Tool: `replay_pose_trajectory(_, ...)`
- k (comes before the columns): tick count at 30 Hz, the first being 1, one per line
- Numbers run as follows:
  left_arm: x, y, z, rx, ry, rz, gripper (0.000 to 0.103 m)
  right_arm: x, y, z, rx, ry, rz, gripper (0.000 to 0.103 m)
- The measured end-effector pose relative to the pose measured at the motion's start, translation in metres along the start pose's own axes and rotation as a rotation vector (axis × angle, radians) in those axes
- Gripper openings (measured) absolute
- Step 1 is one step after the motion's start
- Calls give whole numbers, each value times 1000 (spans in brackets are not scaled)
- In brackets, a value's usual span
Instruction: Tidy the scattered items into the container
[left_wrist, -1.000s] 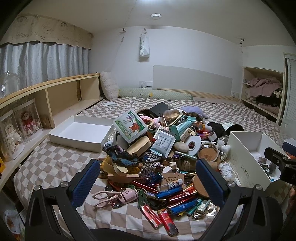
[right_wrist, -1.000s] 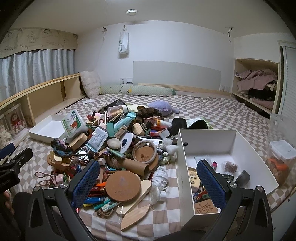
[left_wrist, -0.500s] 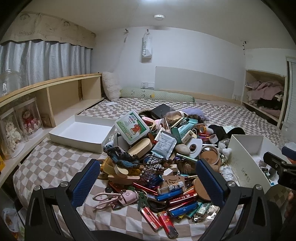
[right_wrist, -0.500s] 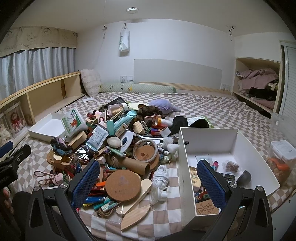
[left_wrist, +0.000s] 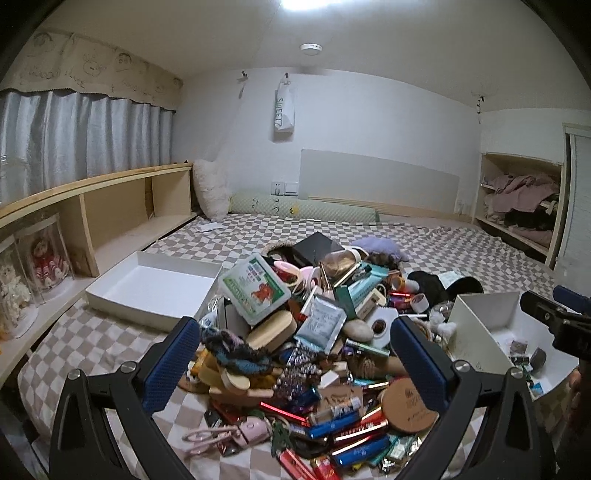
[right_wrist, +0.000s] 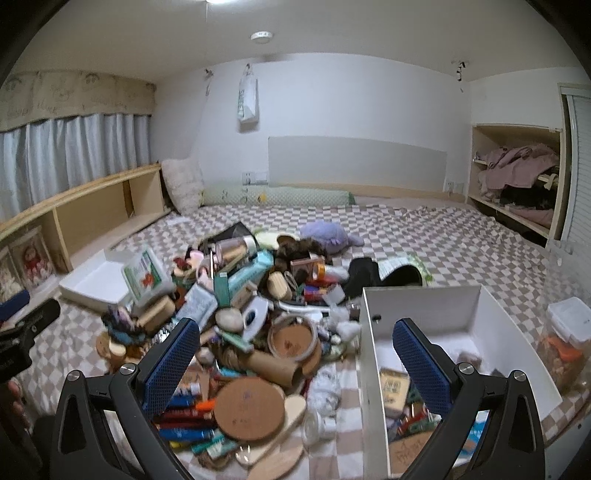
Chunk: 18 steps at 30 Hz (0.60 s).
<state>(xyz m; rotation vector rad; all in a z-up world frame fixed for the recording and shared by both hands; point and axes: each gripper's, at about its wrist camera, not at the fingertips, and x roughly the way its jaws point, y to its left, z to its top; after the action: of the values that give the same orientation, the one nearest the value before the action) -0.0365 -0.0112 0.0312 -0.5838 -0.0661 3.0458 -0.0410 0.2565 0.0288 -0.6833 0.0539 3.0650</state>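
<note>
A heap of scattered items (left_wrist: 306, 347) (right_wrist: 251, 332) covers the checked bedspread: lighters, cork discs, a cardboard tube, a green-and-white pouch (left_wrist: 258, 291), a stone, tape, pink scissors. To its right stands a white box (right_wrist: 436, 306) (left_wrist: 484, 321) holding several small things. My left gripper (left_wrist: 295, 362) hangs open above the near side of the heap, nothing between its fingers. My right gripper (right_wrist: 295, 354) is open too, straddling the heap's right part and the box's left wall, holding nothing.
A shallow white box lid (left_wrist: 155, 284) lies left of the heap. A wooden shelf (left_wrist: 92, 214) with dolls in clear cases runs along the left wall. A clear lidded jar (right_wrist: 565, 343) stands right of the box. Pillows (left_wrist: 303, 210) lie by the far wall.
Both grippers have tilted upward and drawn a little closer to the heap. Their jaws stay open, and nothing was picked up or dropped.
</note>
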Motion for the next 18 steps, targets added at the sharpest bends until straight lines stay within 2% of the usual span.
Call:
replay_pose_trajectory(4, 16, 6, 8, 14, 11, 12, 103, 2, 1, 10, 32, -60, -24, 103)
replay_pose_trajectory(7, 33, 13, 10, 7, 38, 17, 103, 6, 5, 12, -2, -106, 38, 103)
replay_pose_trajectory(10, 53, 18, 8, 0, 75, 19, 103, 25, 12, 9, -51, -18, 131, 103)
replay_pose_trajectory(13, 71, 20, 5, -6, 108, 16, 103, 43, 14, -2, -22, 29, 197, 103)
replay_pose_trajectory(15, 83, 21, 2, -8, 125, 13, 103, 58, 19, -13, -22, 79, 170, 103)
replay_pose_trajectory(18, 101, 20, -2, -5, 146, 27, 103, 86, 26, -30, -18, 208, 129, 103)
